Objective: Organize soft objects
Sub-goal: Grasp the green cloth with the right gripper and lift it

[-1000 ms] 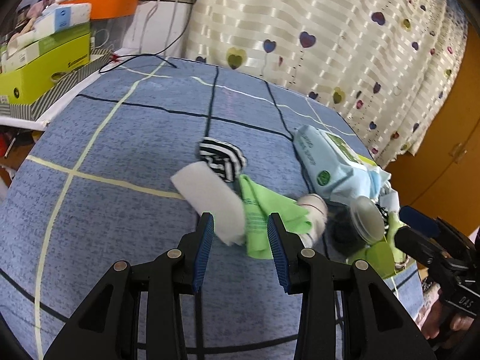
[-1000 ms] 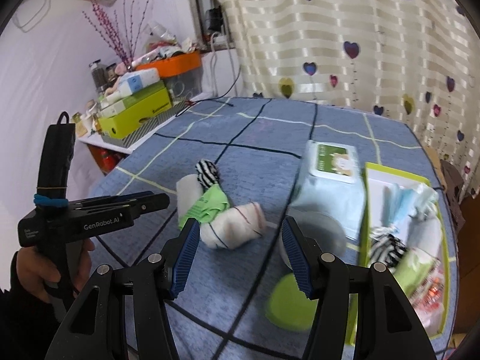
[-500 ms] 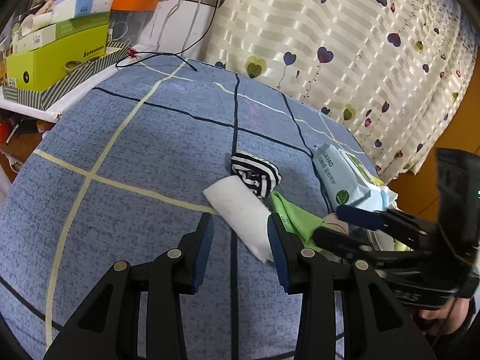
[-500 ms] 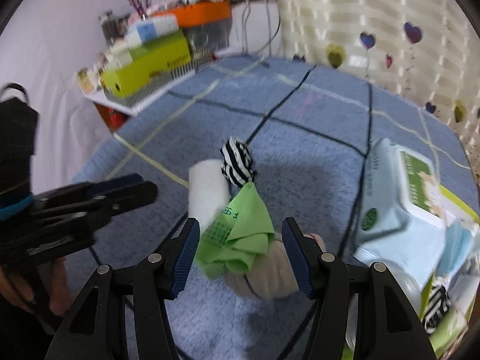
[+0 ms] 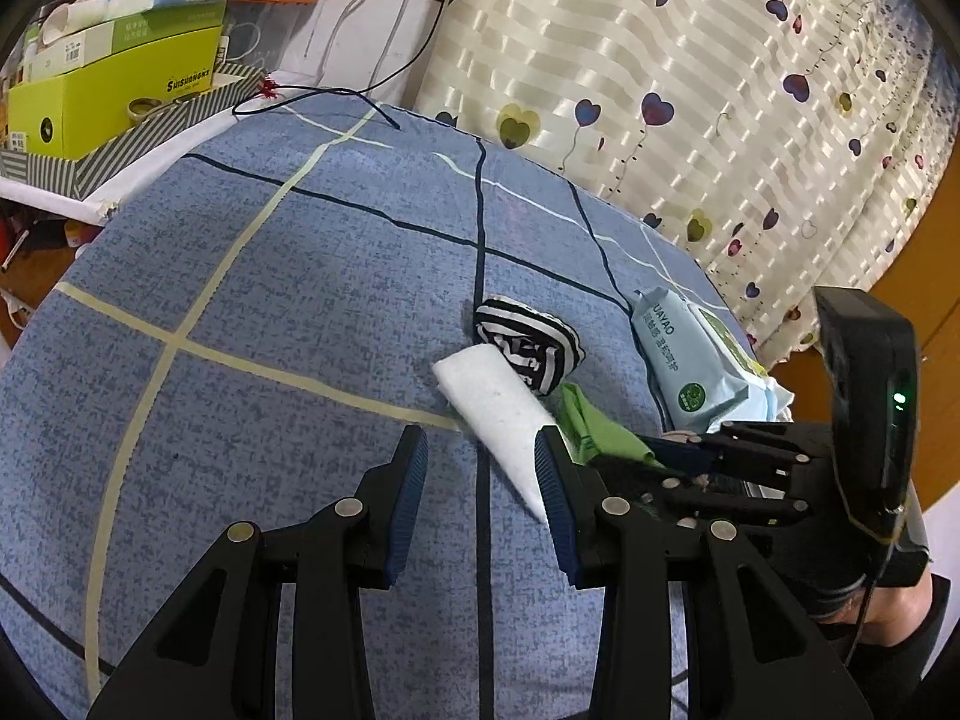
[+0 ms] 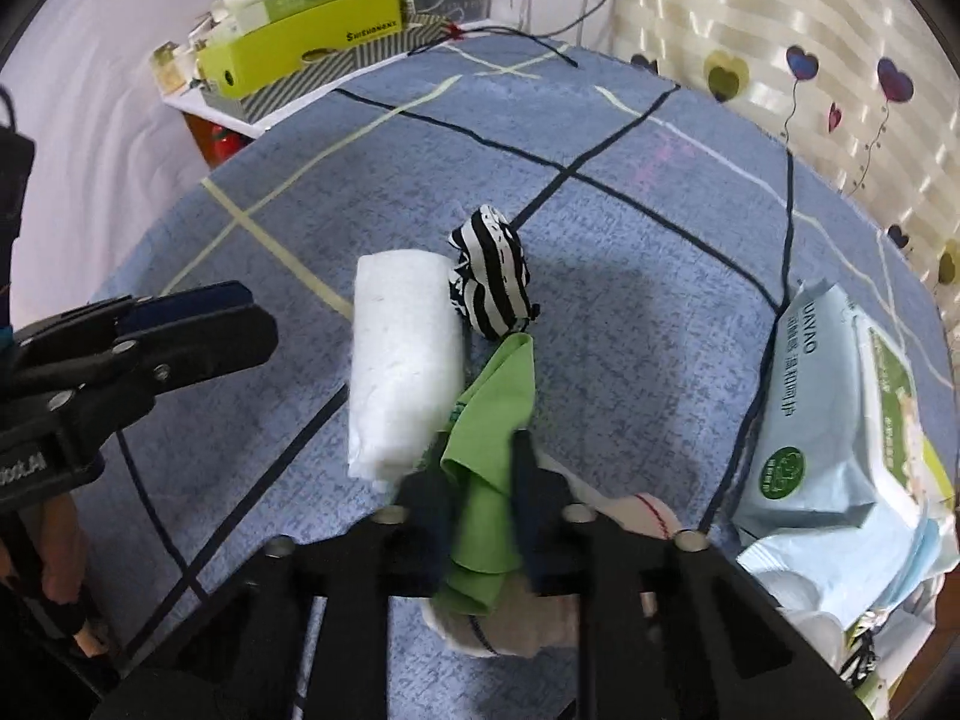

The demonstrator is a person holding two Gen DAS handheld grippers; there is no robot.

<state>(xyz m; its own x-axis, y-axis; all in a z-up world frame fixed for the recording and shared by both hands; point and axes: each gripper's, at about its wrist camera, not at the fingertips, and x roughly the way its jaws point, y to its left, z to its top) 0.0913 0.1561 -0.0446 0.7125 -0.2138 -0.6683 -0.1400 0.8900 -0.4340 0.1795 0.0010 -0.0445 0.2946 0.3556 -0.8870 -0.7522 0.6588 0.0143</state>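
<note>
Green cloth (image 6: 492, 414) lay on the blue checked bed (image 6: 630, 228), and its near end was caught between the fingers of the right tongs (image 6: 480, 468), whose jaws were closing on it; the pads already pressed the fabric from both sides. The far tip of the cloth reached up to a striped sock ball (image 6: 492, 273) and touched it. Just left of the cloth, side by side with it, lay a white roll (image 6: 405, 360). Under the tongs and the cloth sat a pale sock bundle (image 6: 630, 510) with a thin red line, partly hidden. To the right, apart from the cloth, lay a pale blue wipes pack (image 6: 834, 420).

From the left wrist view, the left tongs (image 5: 480, 480) hung spread wide above the bed, with nothing between the fingers. The white roll (image 5: 498, 396) ran just past the inner side of the right-hand finger; whether it touched that finger could not be told. The green cloth (image 5: 594, 426) lay beyond that finger, outside the left tongs, with the right tongs (image 5: 690, 456) reaching in over it from the right. The striped sock ball (image 5: 528, 342) sat behind the roll, and the wipes pack (image 5: 690, 360) further right.

A green box (image 5: 114, 96) stood on a shelf beyond the bed, with a heart-print curtain (image 5: 690, 90) behind.
</note>
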